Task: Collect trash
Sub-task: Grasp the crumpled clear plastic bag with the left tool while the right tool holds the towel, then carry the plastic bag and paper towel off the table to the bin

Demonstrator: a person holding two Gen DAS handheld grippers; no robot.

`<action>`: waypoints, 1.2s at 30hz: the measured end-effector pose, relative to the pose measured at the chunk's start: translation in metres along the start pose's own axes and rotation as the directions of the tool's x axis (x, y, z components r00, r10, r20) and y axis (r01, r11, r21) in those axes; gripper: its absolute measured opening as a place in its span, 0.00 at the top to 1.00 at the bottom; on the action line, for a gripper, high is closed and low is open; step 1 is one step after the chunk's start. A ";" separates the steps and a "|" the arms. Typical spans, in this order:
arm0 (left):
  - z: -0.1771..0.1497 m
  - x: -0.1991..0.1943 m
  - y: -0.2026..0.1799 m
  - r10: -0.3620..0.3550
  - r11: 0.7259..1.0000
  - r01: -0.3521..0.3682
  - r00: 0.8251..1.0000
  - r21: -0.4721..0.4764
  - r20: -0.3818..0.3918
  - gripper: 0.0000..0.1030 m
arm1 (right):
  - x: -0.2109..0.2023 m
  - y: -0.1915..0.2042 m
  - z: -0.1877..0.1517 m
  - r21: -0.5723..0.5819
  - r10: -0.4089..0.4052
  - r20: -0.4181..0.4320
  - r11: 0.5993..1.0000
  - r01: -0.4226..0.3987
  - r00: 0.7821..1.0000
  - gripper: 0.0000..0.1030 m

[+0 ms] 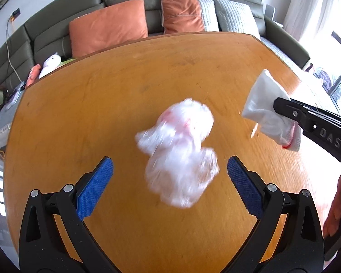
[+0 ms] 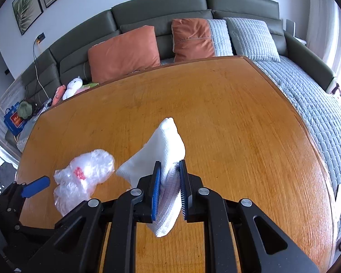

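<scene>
A crumpled clear plastic bag [image 1: 179, 152] with red print lies on the wooden table [image 1: 102, 95], blurred in the left wrist view. My left gripper [image 1: 170, 166] is open, its blue pads either side of the bag's near end, not touching it. The bag also shows in the right wrist view [image 2: 81, 177], with one left fingertip [image 2: 37, 185] beside it. My right gripper [image 2: 170, 168] is shut on a folded white cloth [image 2: 161, 150] and holds it above the table. The cloth also shows in the left wrist view [image 1: 263, 107], at the right.
A grey-green sofa [image 2: 161, 4] with orange cushions [image 2: 122, 50] and grey quilted cushions [image 2: 252, 38] runs behind the table's far edge. A grey quilt [image 2: 318, 109] lies past the table's right edge. Toys and bags [image 2: 22, 113] sit at the far left.
</scene>
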State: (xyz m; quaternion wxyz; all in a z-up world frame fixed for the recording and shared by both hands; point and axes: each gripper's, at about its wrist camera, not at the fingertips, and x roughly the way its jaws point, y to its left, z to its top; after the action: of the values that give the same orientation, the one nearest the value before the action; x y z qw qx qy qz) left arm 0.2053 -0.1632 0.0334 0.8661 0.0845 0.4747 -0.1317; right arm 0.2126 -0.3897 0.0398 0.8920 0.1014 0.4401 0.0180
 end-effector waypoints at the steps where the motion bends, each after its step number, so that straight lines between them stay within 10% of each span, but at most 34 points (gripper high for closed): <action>1: 0.003 0.004 -0.001 -0.003 1.000 0.003 1.000 0.001 0.000 0.06 | 0.000 -0.001 0.001 0.006 -0.002 0.000 1.000 0.002 1.000 0.84; 7: 0.009 0.022 -0.004 -0.003 1.000 0.003 1.000 0.007 -0.008 0.09 | -0.002 0.000 0.003 0.009 -0.015 0.007 1.000 0.015 1.000 0.84; 10: 0.006 0.028 0.001 -0.048 0.999 0.048 0.998 -0.009 -0.032 0.52 | -0.006 0.005 0.001 0.002 -0.019 0.010 1.000 0.019 1.000 0.84; 12: 0.003 0.027 0.003 -0.056 0.998 0.055 0.998 -0.020 -0.028 0.58 | -0.009 0.008 0.001 -0.004 -0.021 0.015 1.000 0.021 1.000 0.84; 36: -0.068 -0.091 0.080 -0.009 0.992 0.022 0.995 -0.126 0.102 0.59 | -0.085 0.132 -0.033 -0.170 0.100 0.071 0.982 -0.086 0.993 0.84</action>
State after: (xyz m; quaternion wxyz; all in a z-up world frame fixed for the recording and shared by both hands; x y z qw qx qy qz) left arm 0.1285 -0.0556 0.0759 0.8917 0.0185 0.4381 -0.1120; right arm 0.1416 -0.2654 0.1130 0.9122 0.0477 0.3963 0.0923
